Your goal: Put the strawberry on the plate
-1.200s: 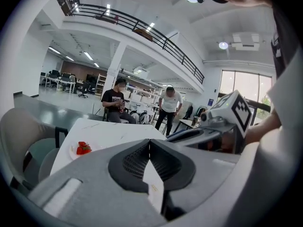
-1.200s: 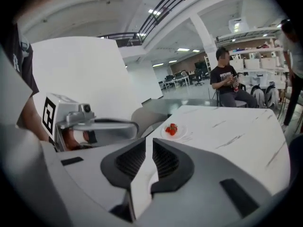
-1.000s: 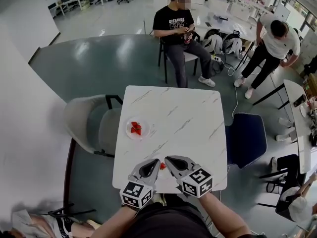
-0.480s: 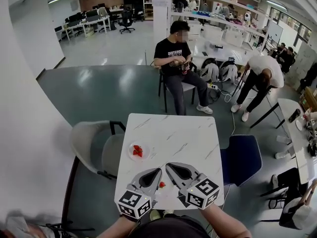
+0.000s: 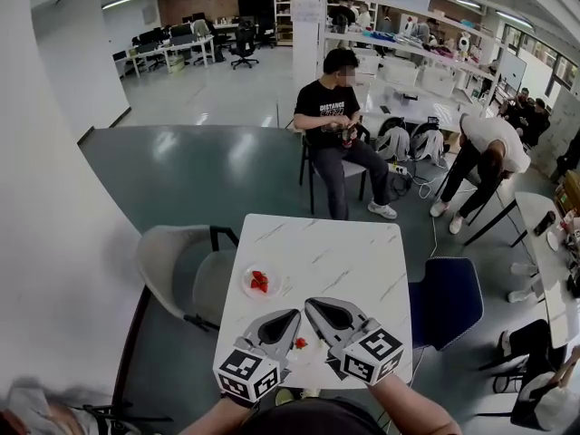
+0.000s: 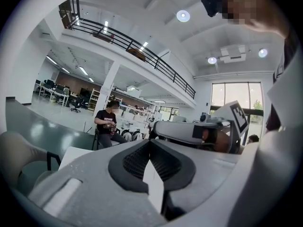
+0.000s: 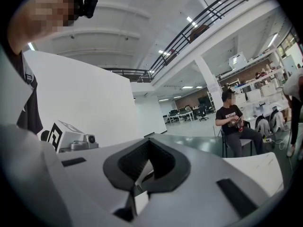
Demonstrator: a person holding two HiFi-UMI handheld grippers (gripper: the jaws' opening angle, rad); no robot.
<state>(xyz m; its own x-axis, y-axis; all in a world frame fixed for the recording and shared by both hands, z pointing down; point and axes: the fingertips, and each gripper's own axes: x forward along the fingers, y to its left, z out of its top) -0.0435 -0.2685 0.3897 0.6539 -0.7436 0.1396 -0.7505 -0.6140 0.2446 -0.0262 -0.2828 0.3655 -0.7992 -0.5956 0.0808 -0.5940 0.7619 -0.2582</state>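
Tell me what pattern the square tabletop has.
White square tabletop with thin grey marble-like streaks; head view shows it best.
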